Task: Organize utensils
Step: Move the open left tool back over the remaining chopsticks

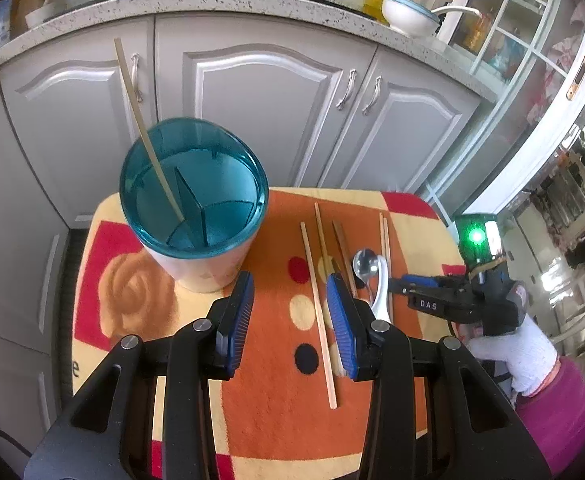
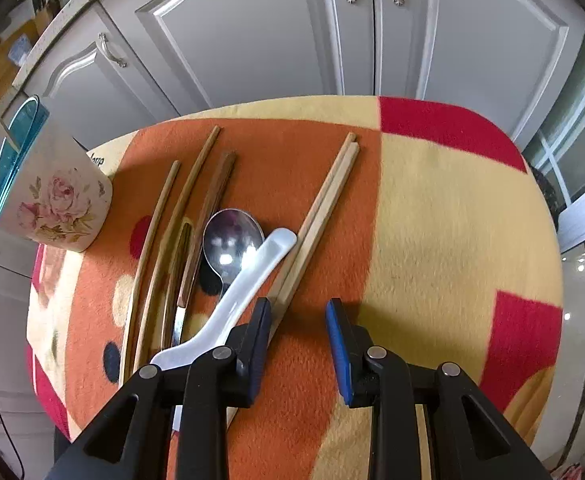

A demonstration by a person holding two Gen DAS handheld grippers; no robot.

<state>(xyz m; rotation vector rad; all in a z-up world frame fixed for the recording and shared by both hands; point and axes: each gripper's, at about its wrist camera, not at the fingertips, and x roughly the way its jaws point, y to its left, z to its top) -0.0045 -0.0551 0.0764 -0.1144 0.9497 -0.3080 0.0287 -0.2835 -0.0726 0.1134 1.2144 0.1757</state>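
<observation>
— What do the utensils look like, and where do they lie?

— Loose on a small table under an orange, yellow and red blanket (image 2: 432, 208). Three long wooden chopsticks (image 2: 160, 240) lie side by side towards its left edge. Just right of them is a wood-handled piece with a metal tip (image 2: 180, 280); I cannot tell what it is. Then comes a metal spoon (image 2: 232, 240), bowl up, and a white ceramic spoon (image 2: 248, 280) lying slantwise, touching the metal one. A pale pair of chopsticks (image 2: 324, 200) runs diagonally near the middle, pressed together.

— And the holder?

— A cream holder with a rose print and a teal divided insert (image 1: 192, 188) stands at the far left corner. One pale chopstick (image 1: 144, 120) leans in its left compartment.

— The tongs?

— The left gripper (image 1: 290, 300) is released, jaws wide apart above a chopstick, touching nothing. The right gripper (image 2: 298, 320) is also unclenched, its left finger (image 2: 262, 320) just beside the pale pair and the white spoon's handle, with only blanket between the pads.

— Beyond that?

— Grey cabinet doors (image 2: 252, 28) behind the table.
</observation>
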